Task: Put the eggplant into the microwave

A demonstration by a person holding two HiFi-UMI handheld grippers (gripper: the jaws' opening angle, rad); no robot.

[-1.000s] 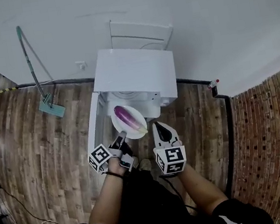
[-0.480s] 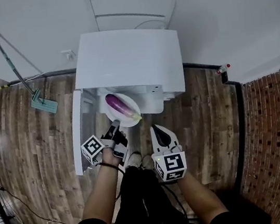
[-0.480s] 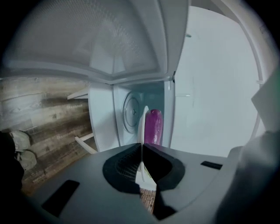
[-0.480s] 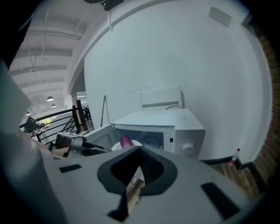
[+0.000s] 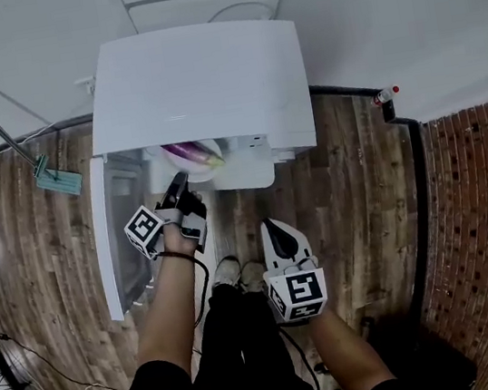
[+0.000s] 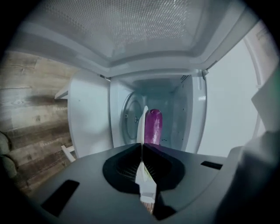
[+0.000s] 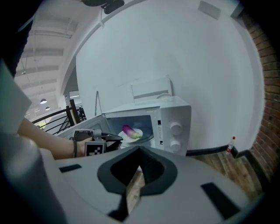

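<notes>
The glossy purple eggplant (image 6: 153,126) lies on a thin round white plate (image 6: 141,124) at the mouth of the boxy white microwave (image 5: 199,82), partly inside the open cavity. From the head view most of it is hidden under the front edge of the oven's smooth top, with only a purple sliver and a bit of plate showing. In the left gripper view the plate appears edge-on and the eggplant's near end is covered by the black jaws. Whether the plate already rests on the oven floor I cannot tell. The left hand-held gripper (image 5: 178,186) reaches forward on a bare, outstretched forearm, nearly level, its jaws pinching the plate's rim. The right hand-held gripper (image 5: 270,229) is held back near the person's body, tilted downward over the wooden plank floor (image 5: 361,180), its jaws pressed together with nothing between them. The microwave door (image 5: 106,239) stands swung wide to the left.
</notes>
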